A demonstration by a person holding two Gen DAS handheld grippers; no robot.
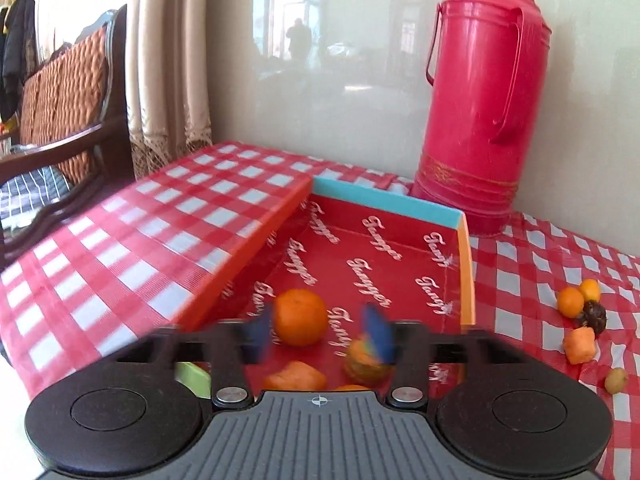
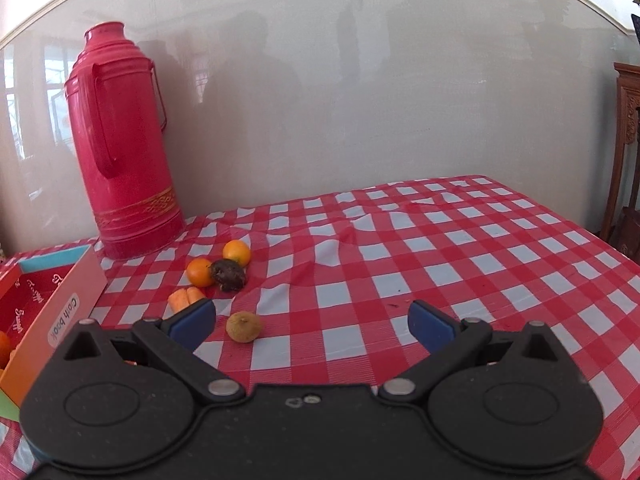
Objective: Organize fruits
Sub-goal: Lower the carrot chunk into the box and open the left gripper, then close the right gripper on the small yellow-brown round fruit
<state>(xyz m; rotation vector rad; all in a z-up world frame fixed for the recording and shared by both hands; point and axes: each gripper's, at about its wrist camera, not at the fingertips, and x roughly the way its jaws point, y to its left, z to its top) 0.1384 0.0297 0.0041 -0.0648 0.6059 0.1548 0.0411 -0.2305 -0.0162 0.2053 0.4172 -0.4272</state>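
A red open box (image 1: 360, 248) lies on the checked tablecloth and holds an orange (image 1: 300, 316), an orange piece (image 1: 296, 376) and a small round fruit (image 1: 366, 364). My left gripper (image 1: 320, 332) hovers over the box, open and blurred, with nothing between its pads. Right of the box lie two small oranges (image 2: 200, 272) (image 2: 237, 253), a dark wrinkled fruit (image 2: 228, 275), a carrot-like piece (image 2: 185, 298) and a yellow-brown fruit (image 2: 244, 326). My right gripper (image 2: 312, 322) is open and empty just above the table; the yellow-brown fruit lies between its fingers, nearer the left pad.
A tall red thermos (image 2: 124, 148) stands against the wall behind the box. The box's outer side (image 2: 56, 328) shows at the left edge of the right wrist view. A wooden chair (image 1: 68, 120) stands left of the table. The tablecloth (image 2: 460, 256) stretches right.
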